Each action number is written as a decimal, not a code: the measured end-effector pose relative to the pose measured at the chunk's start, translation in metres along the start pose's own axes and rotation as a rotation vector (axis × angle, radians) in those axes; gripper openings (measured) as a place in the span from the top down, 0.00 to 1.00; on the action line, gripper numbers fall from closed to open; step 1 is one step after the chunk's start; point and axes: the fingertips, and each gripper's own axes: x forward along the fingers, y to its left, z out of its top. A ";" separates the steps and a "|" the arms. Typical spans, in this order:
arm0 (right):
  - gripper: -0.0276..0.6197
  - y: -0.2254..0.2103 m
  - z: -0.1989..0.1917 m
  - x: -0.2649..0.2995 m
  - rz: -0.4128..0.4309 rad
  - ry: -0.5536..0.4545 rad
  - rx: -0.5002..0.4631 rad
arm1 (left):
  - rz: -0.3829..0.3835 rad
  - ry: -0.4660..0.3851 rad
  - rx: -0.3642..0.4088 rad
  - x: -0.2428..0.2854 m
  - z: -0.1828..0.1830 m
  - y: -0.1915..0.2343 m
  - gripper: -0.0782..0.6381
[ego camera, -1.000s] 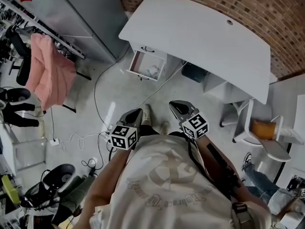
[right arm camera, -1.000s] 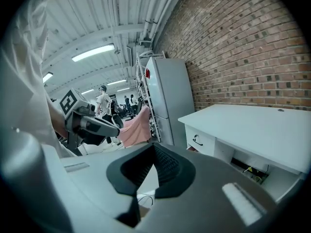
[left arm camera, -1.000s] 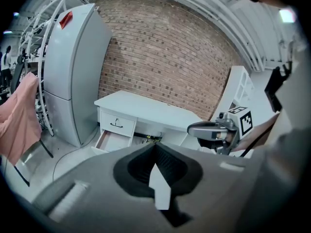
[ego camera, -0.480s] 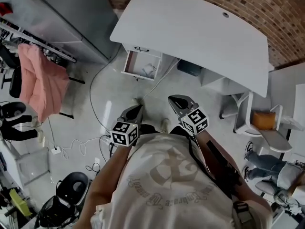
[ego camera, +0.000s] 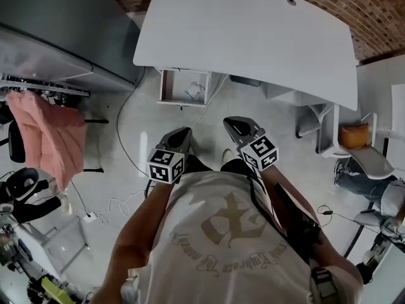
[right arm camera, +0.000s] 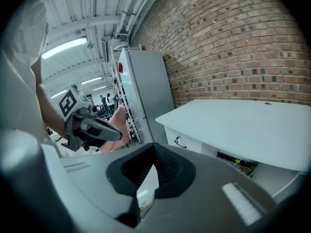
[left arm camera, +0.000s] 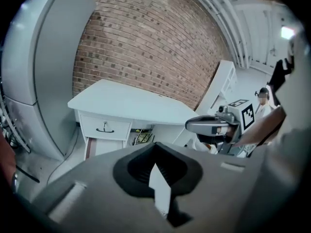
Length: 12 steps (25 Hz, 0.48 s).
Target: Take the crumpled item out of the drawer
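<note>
A white desk (ego camera: 253, 37) stands ahead, with one drawer (ego camera: 166, 87) pulled open below its left end. A pale crumpled item (ego camera: 195, 92) lies inside that drawer. Both grippers are held in front of the person's chest, well short of the drawer. My left gripper (ego camera: 180, 133) is shut with nothing in it, and my right gripper (ego camera: 234, 125) looks shut and bare too. The left gripper view shows the desk's closed upper drawer (left arm camera: 104, 128) and the right gripper (left arm camera: 204, 125) beside it. In the right gripper view, the left gripper (right arm camera: 109, 132) shows at the left.
A grey cabinet (ego camera: 57, 24) stands left of the desk. A pink cloth (ego camera: 47, 138) hangs on a rack at the left. Cables (ego camera: 123, 151) trail across the floor toward the drawer. A chair (ego camera: 361, 151) and a seated person's legs (ego camera: 373, 189) are at the right.
The head view has swung and moved toward the desk, so the drawer now sits more directly ahead. Both grippers keep their place in front of the chest and stay shut.
</note>
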 end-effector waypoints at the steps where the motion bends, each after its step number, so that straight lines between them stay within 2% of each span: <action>1: 0.95 -0.003 0.003 0.007 -0.013 -0.002 0.005 | -0.013 0.011 0.011 0.004 0.004 0.007 0.89; 6: 0.95 -0.020 0.016 0.037 -0.088 -0.011 0.045 | -0.079 0.059 0.068 0.025 0.023 0.035 0.89; 12: 0.94 -0.029 0.005 0.061 -0.177 -0.006 0.114 | -0.171 0.142 0.137 0.051 0.023 0.059 0.89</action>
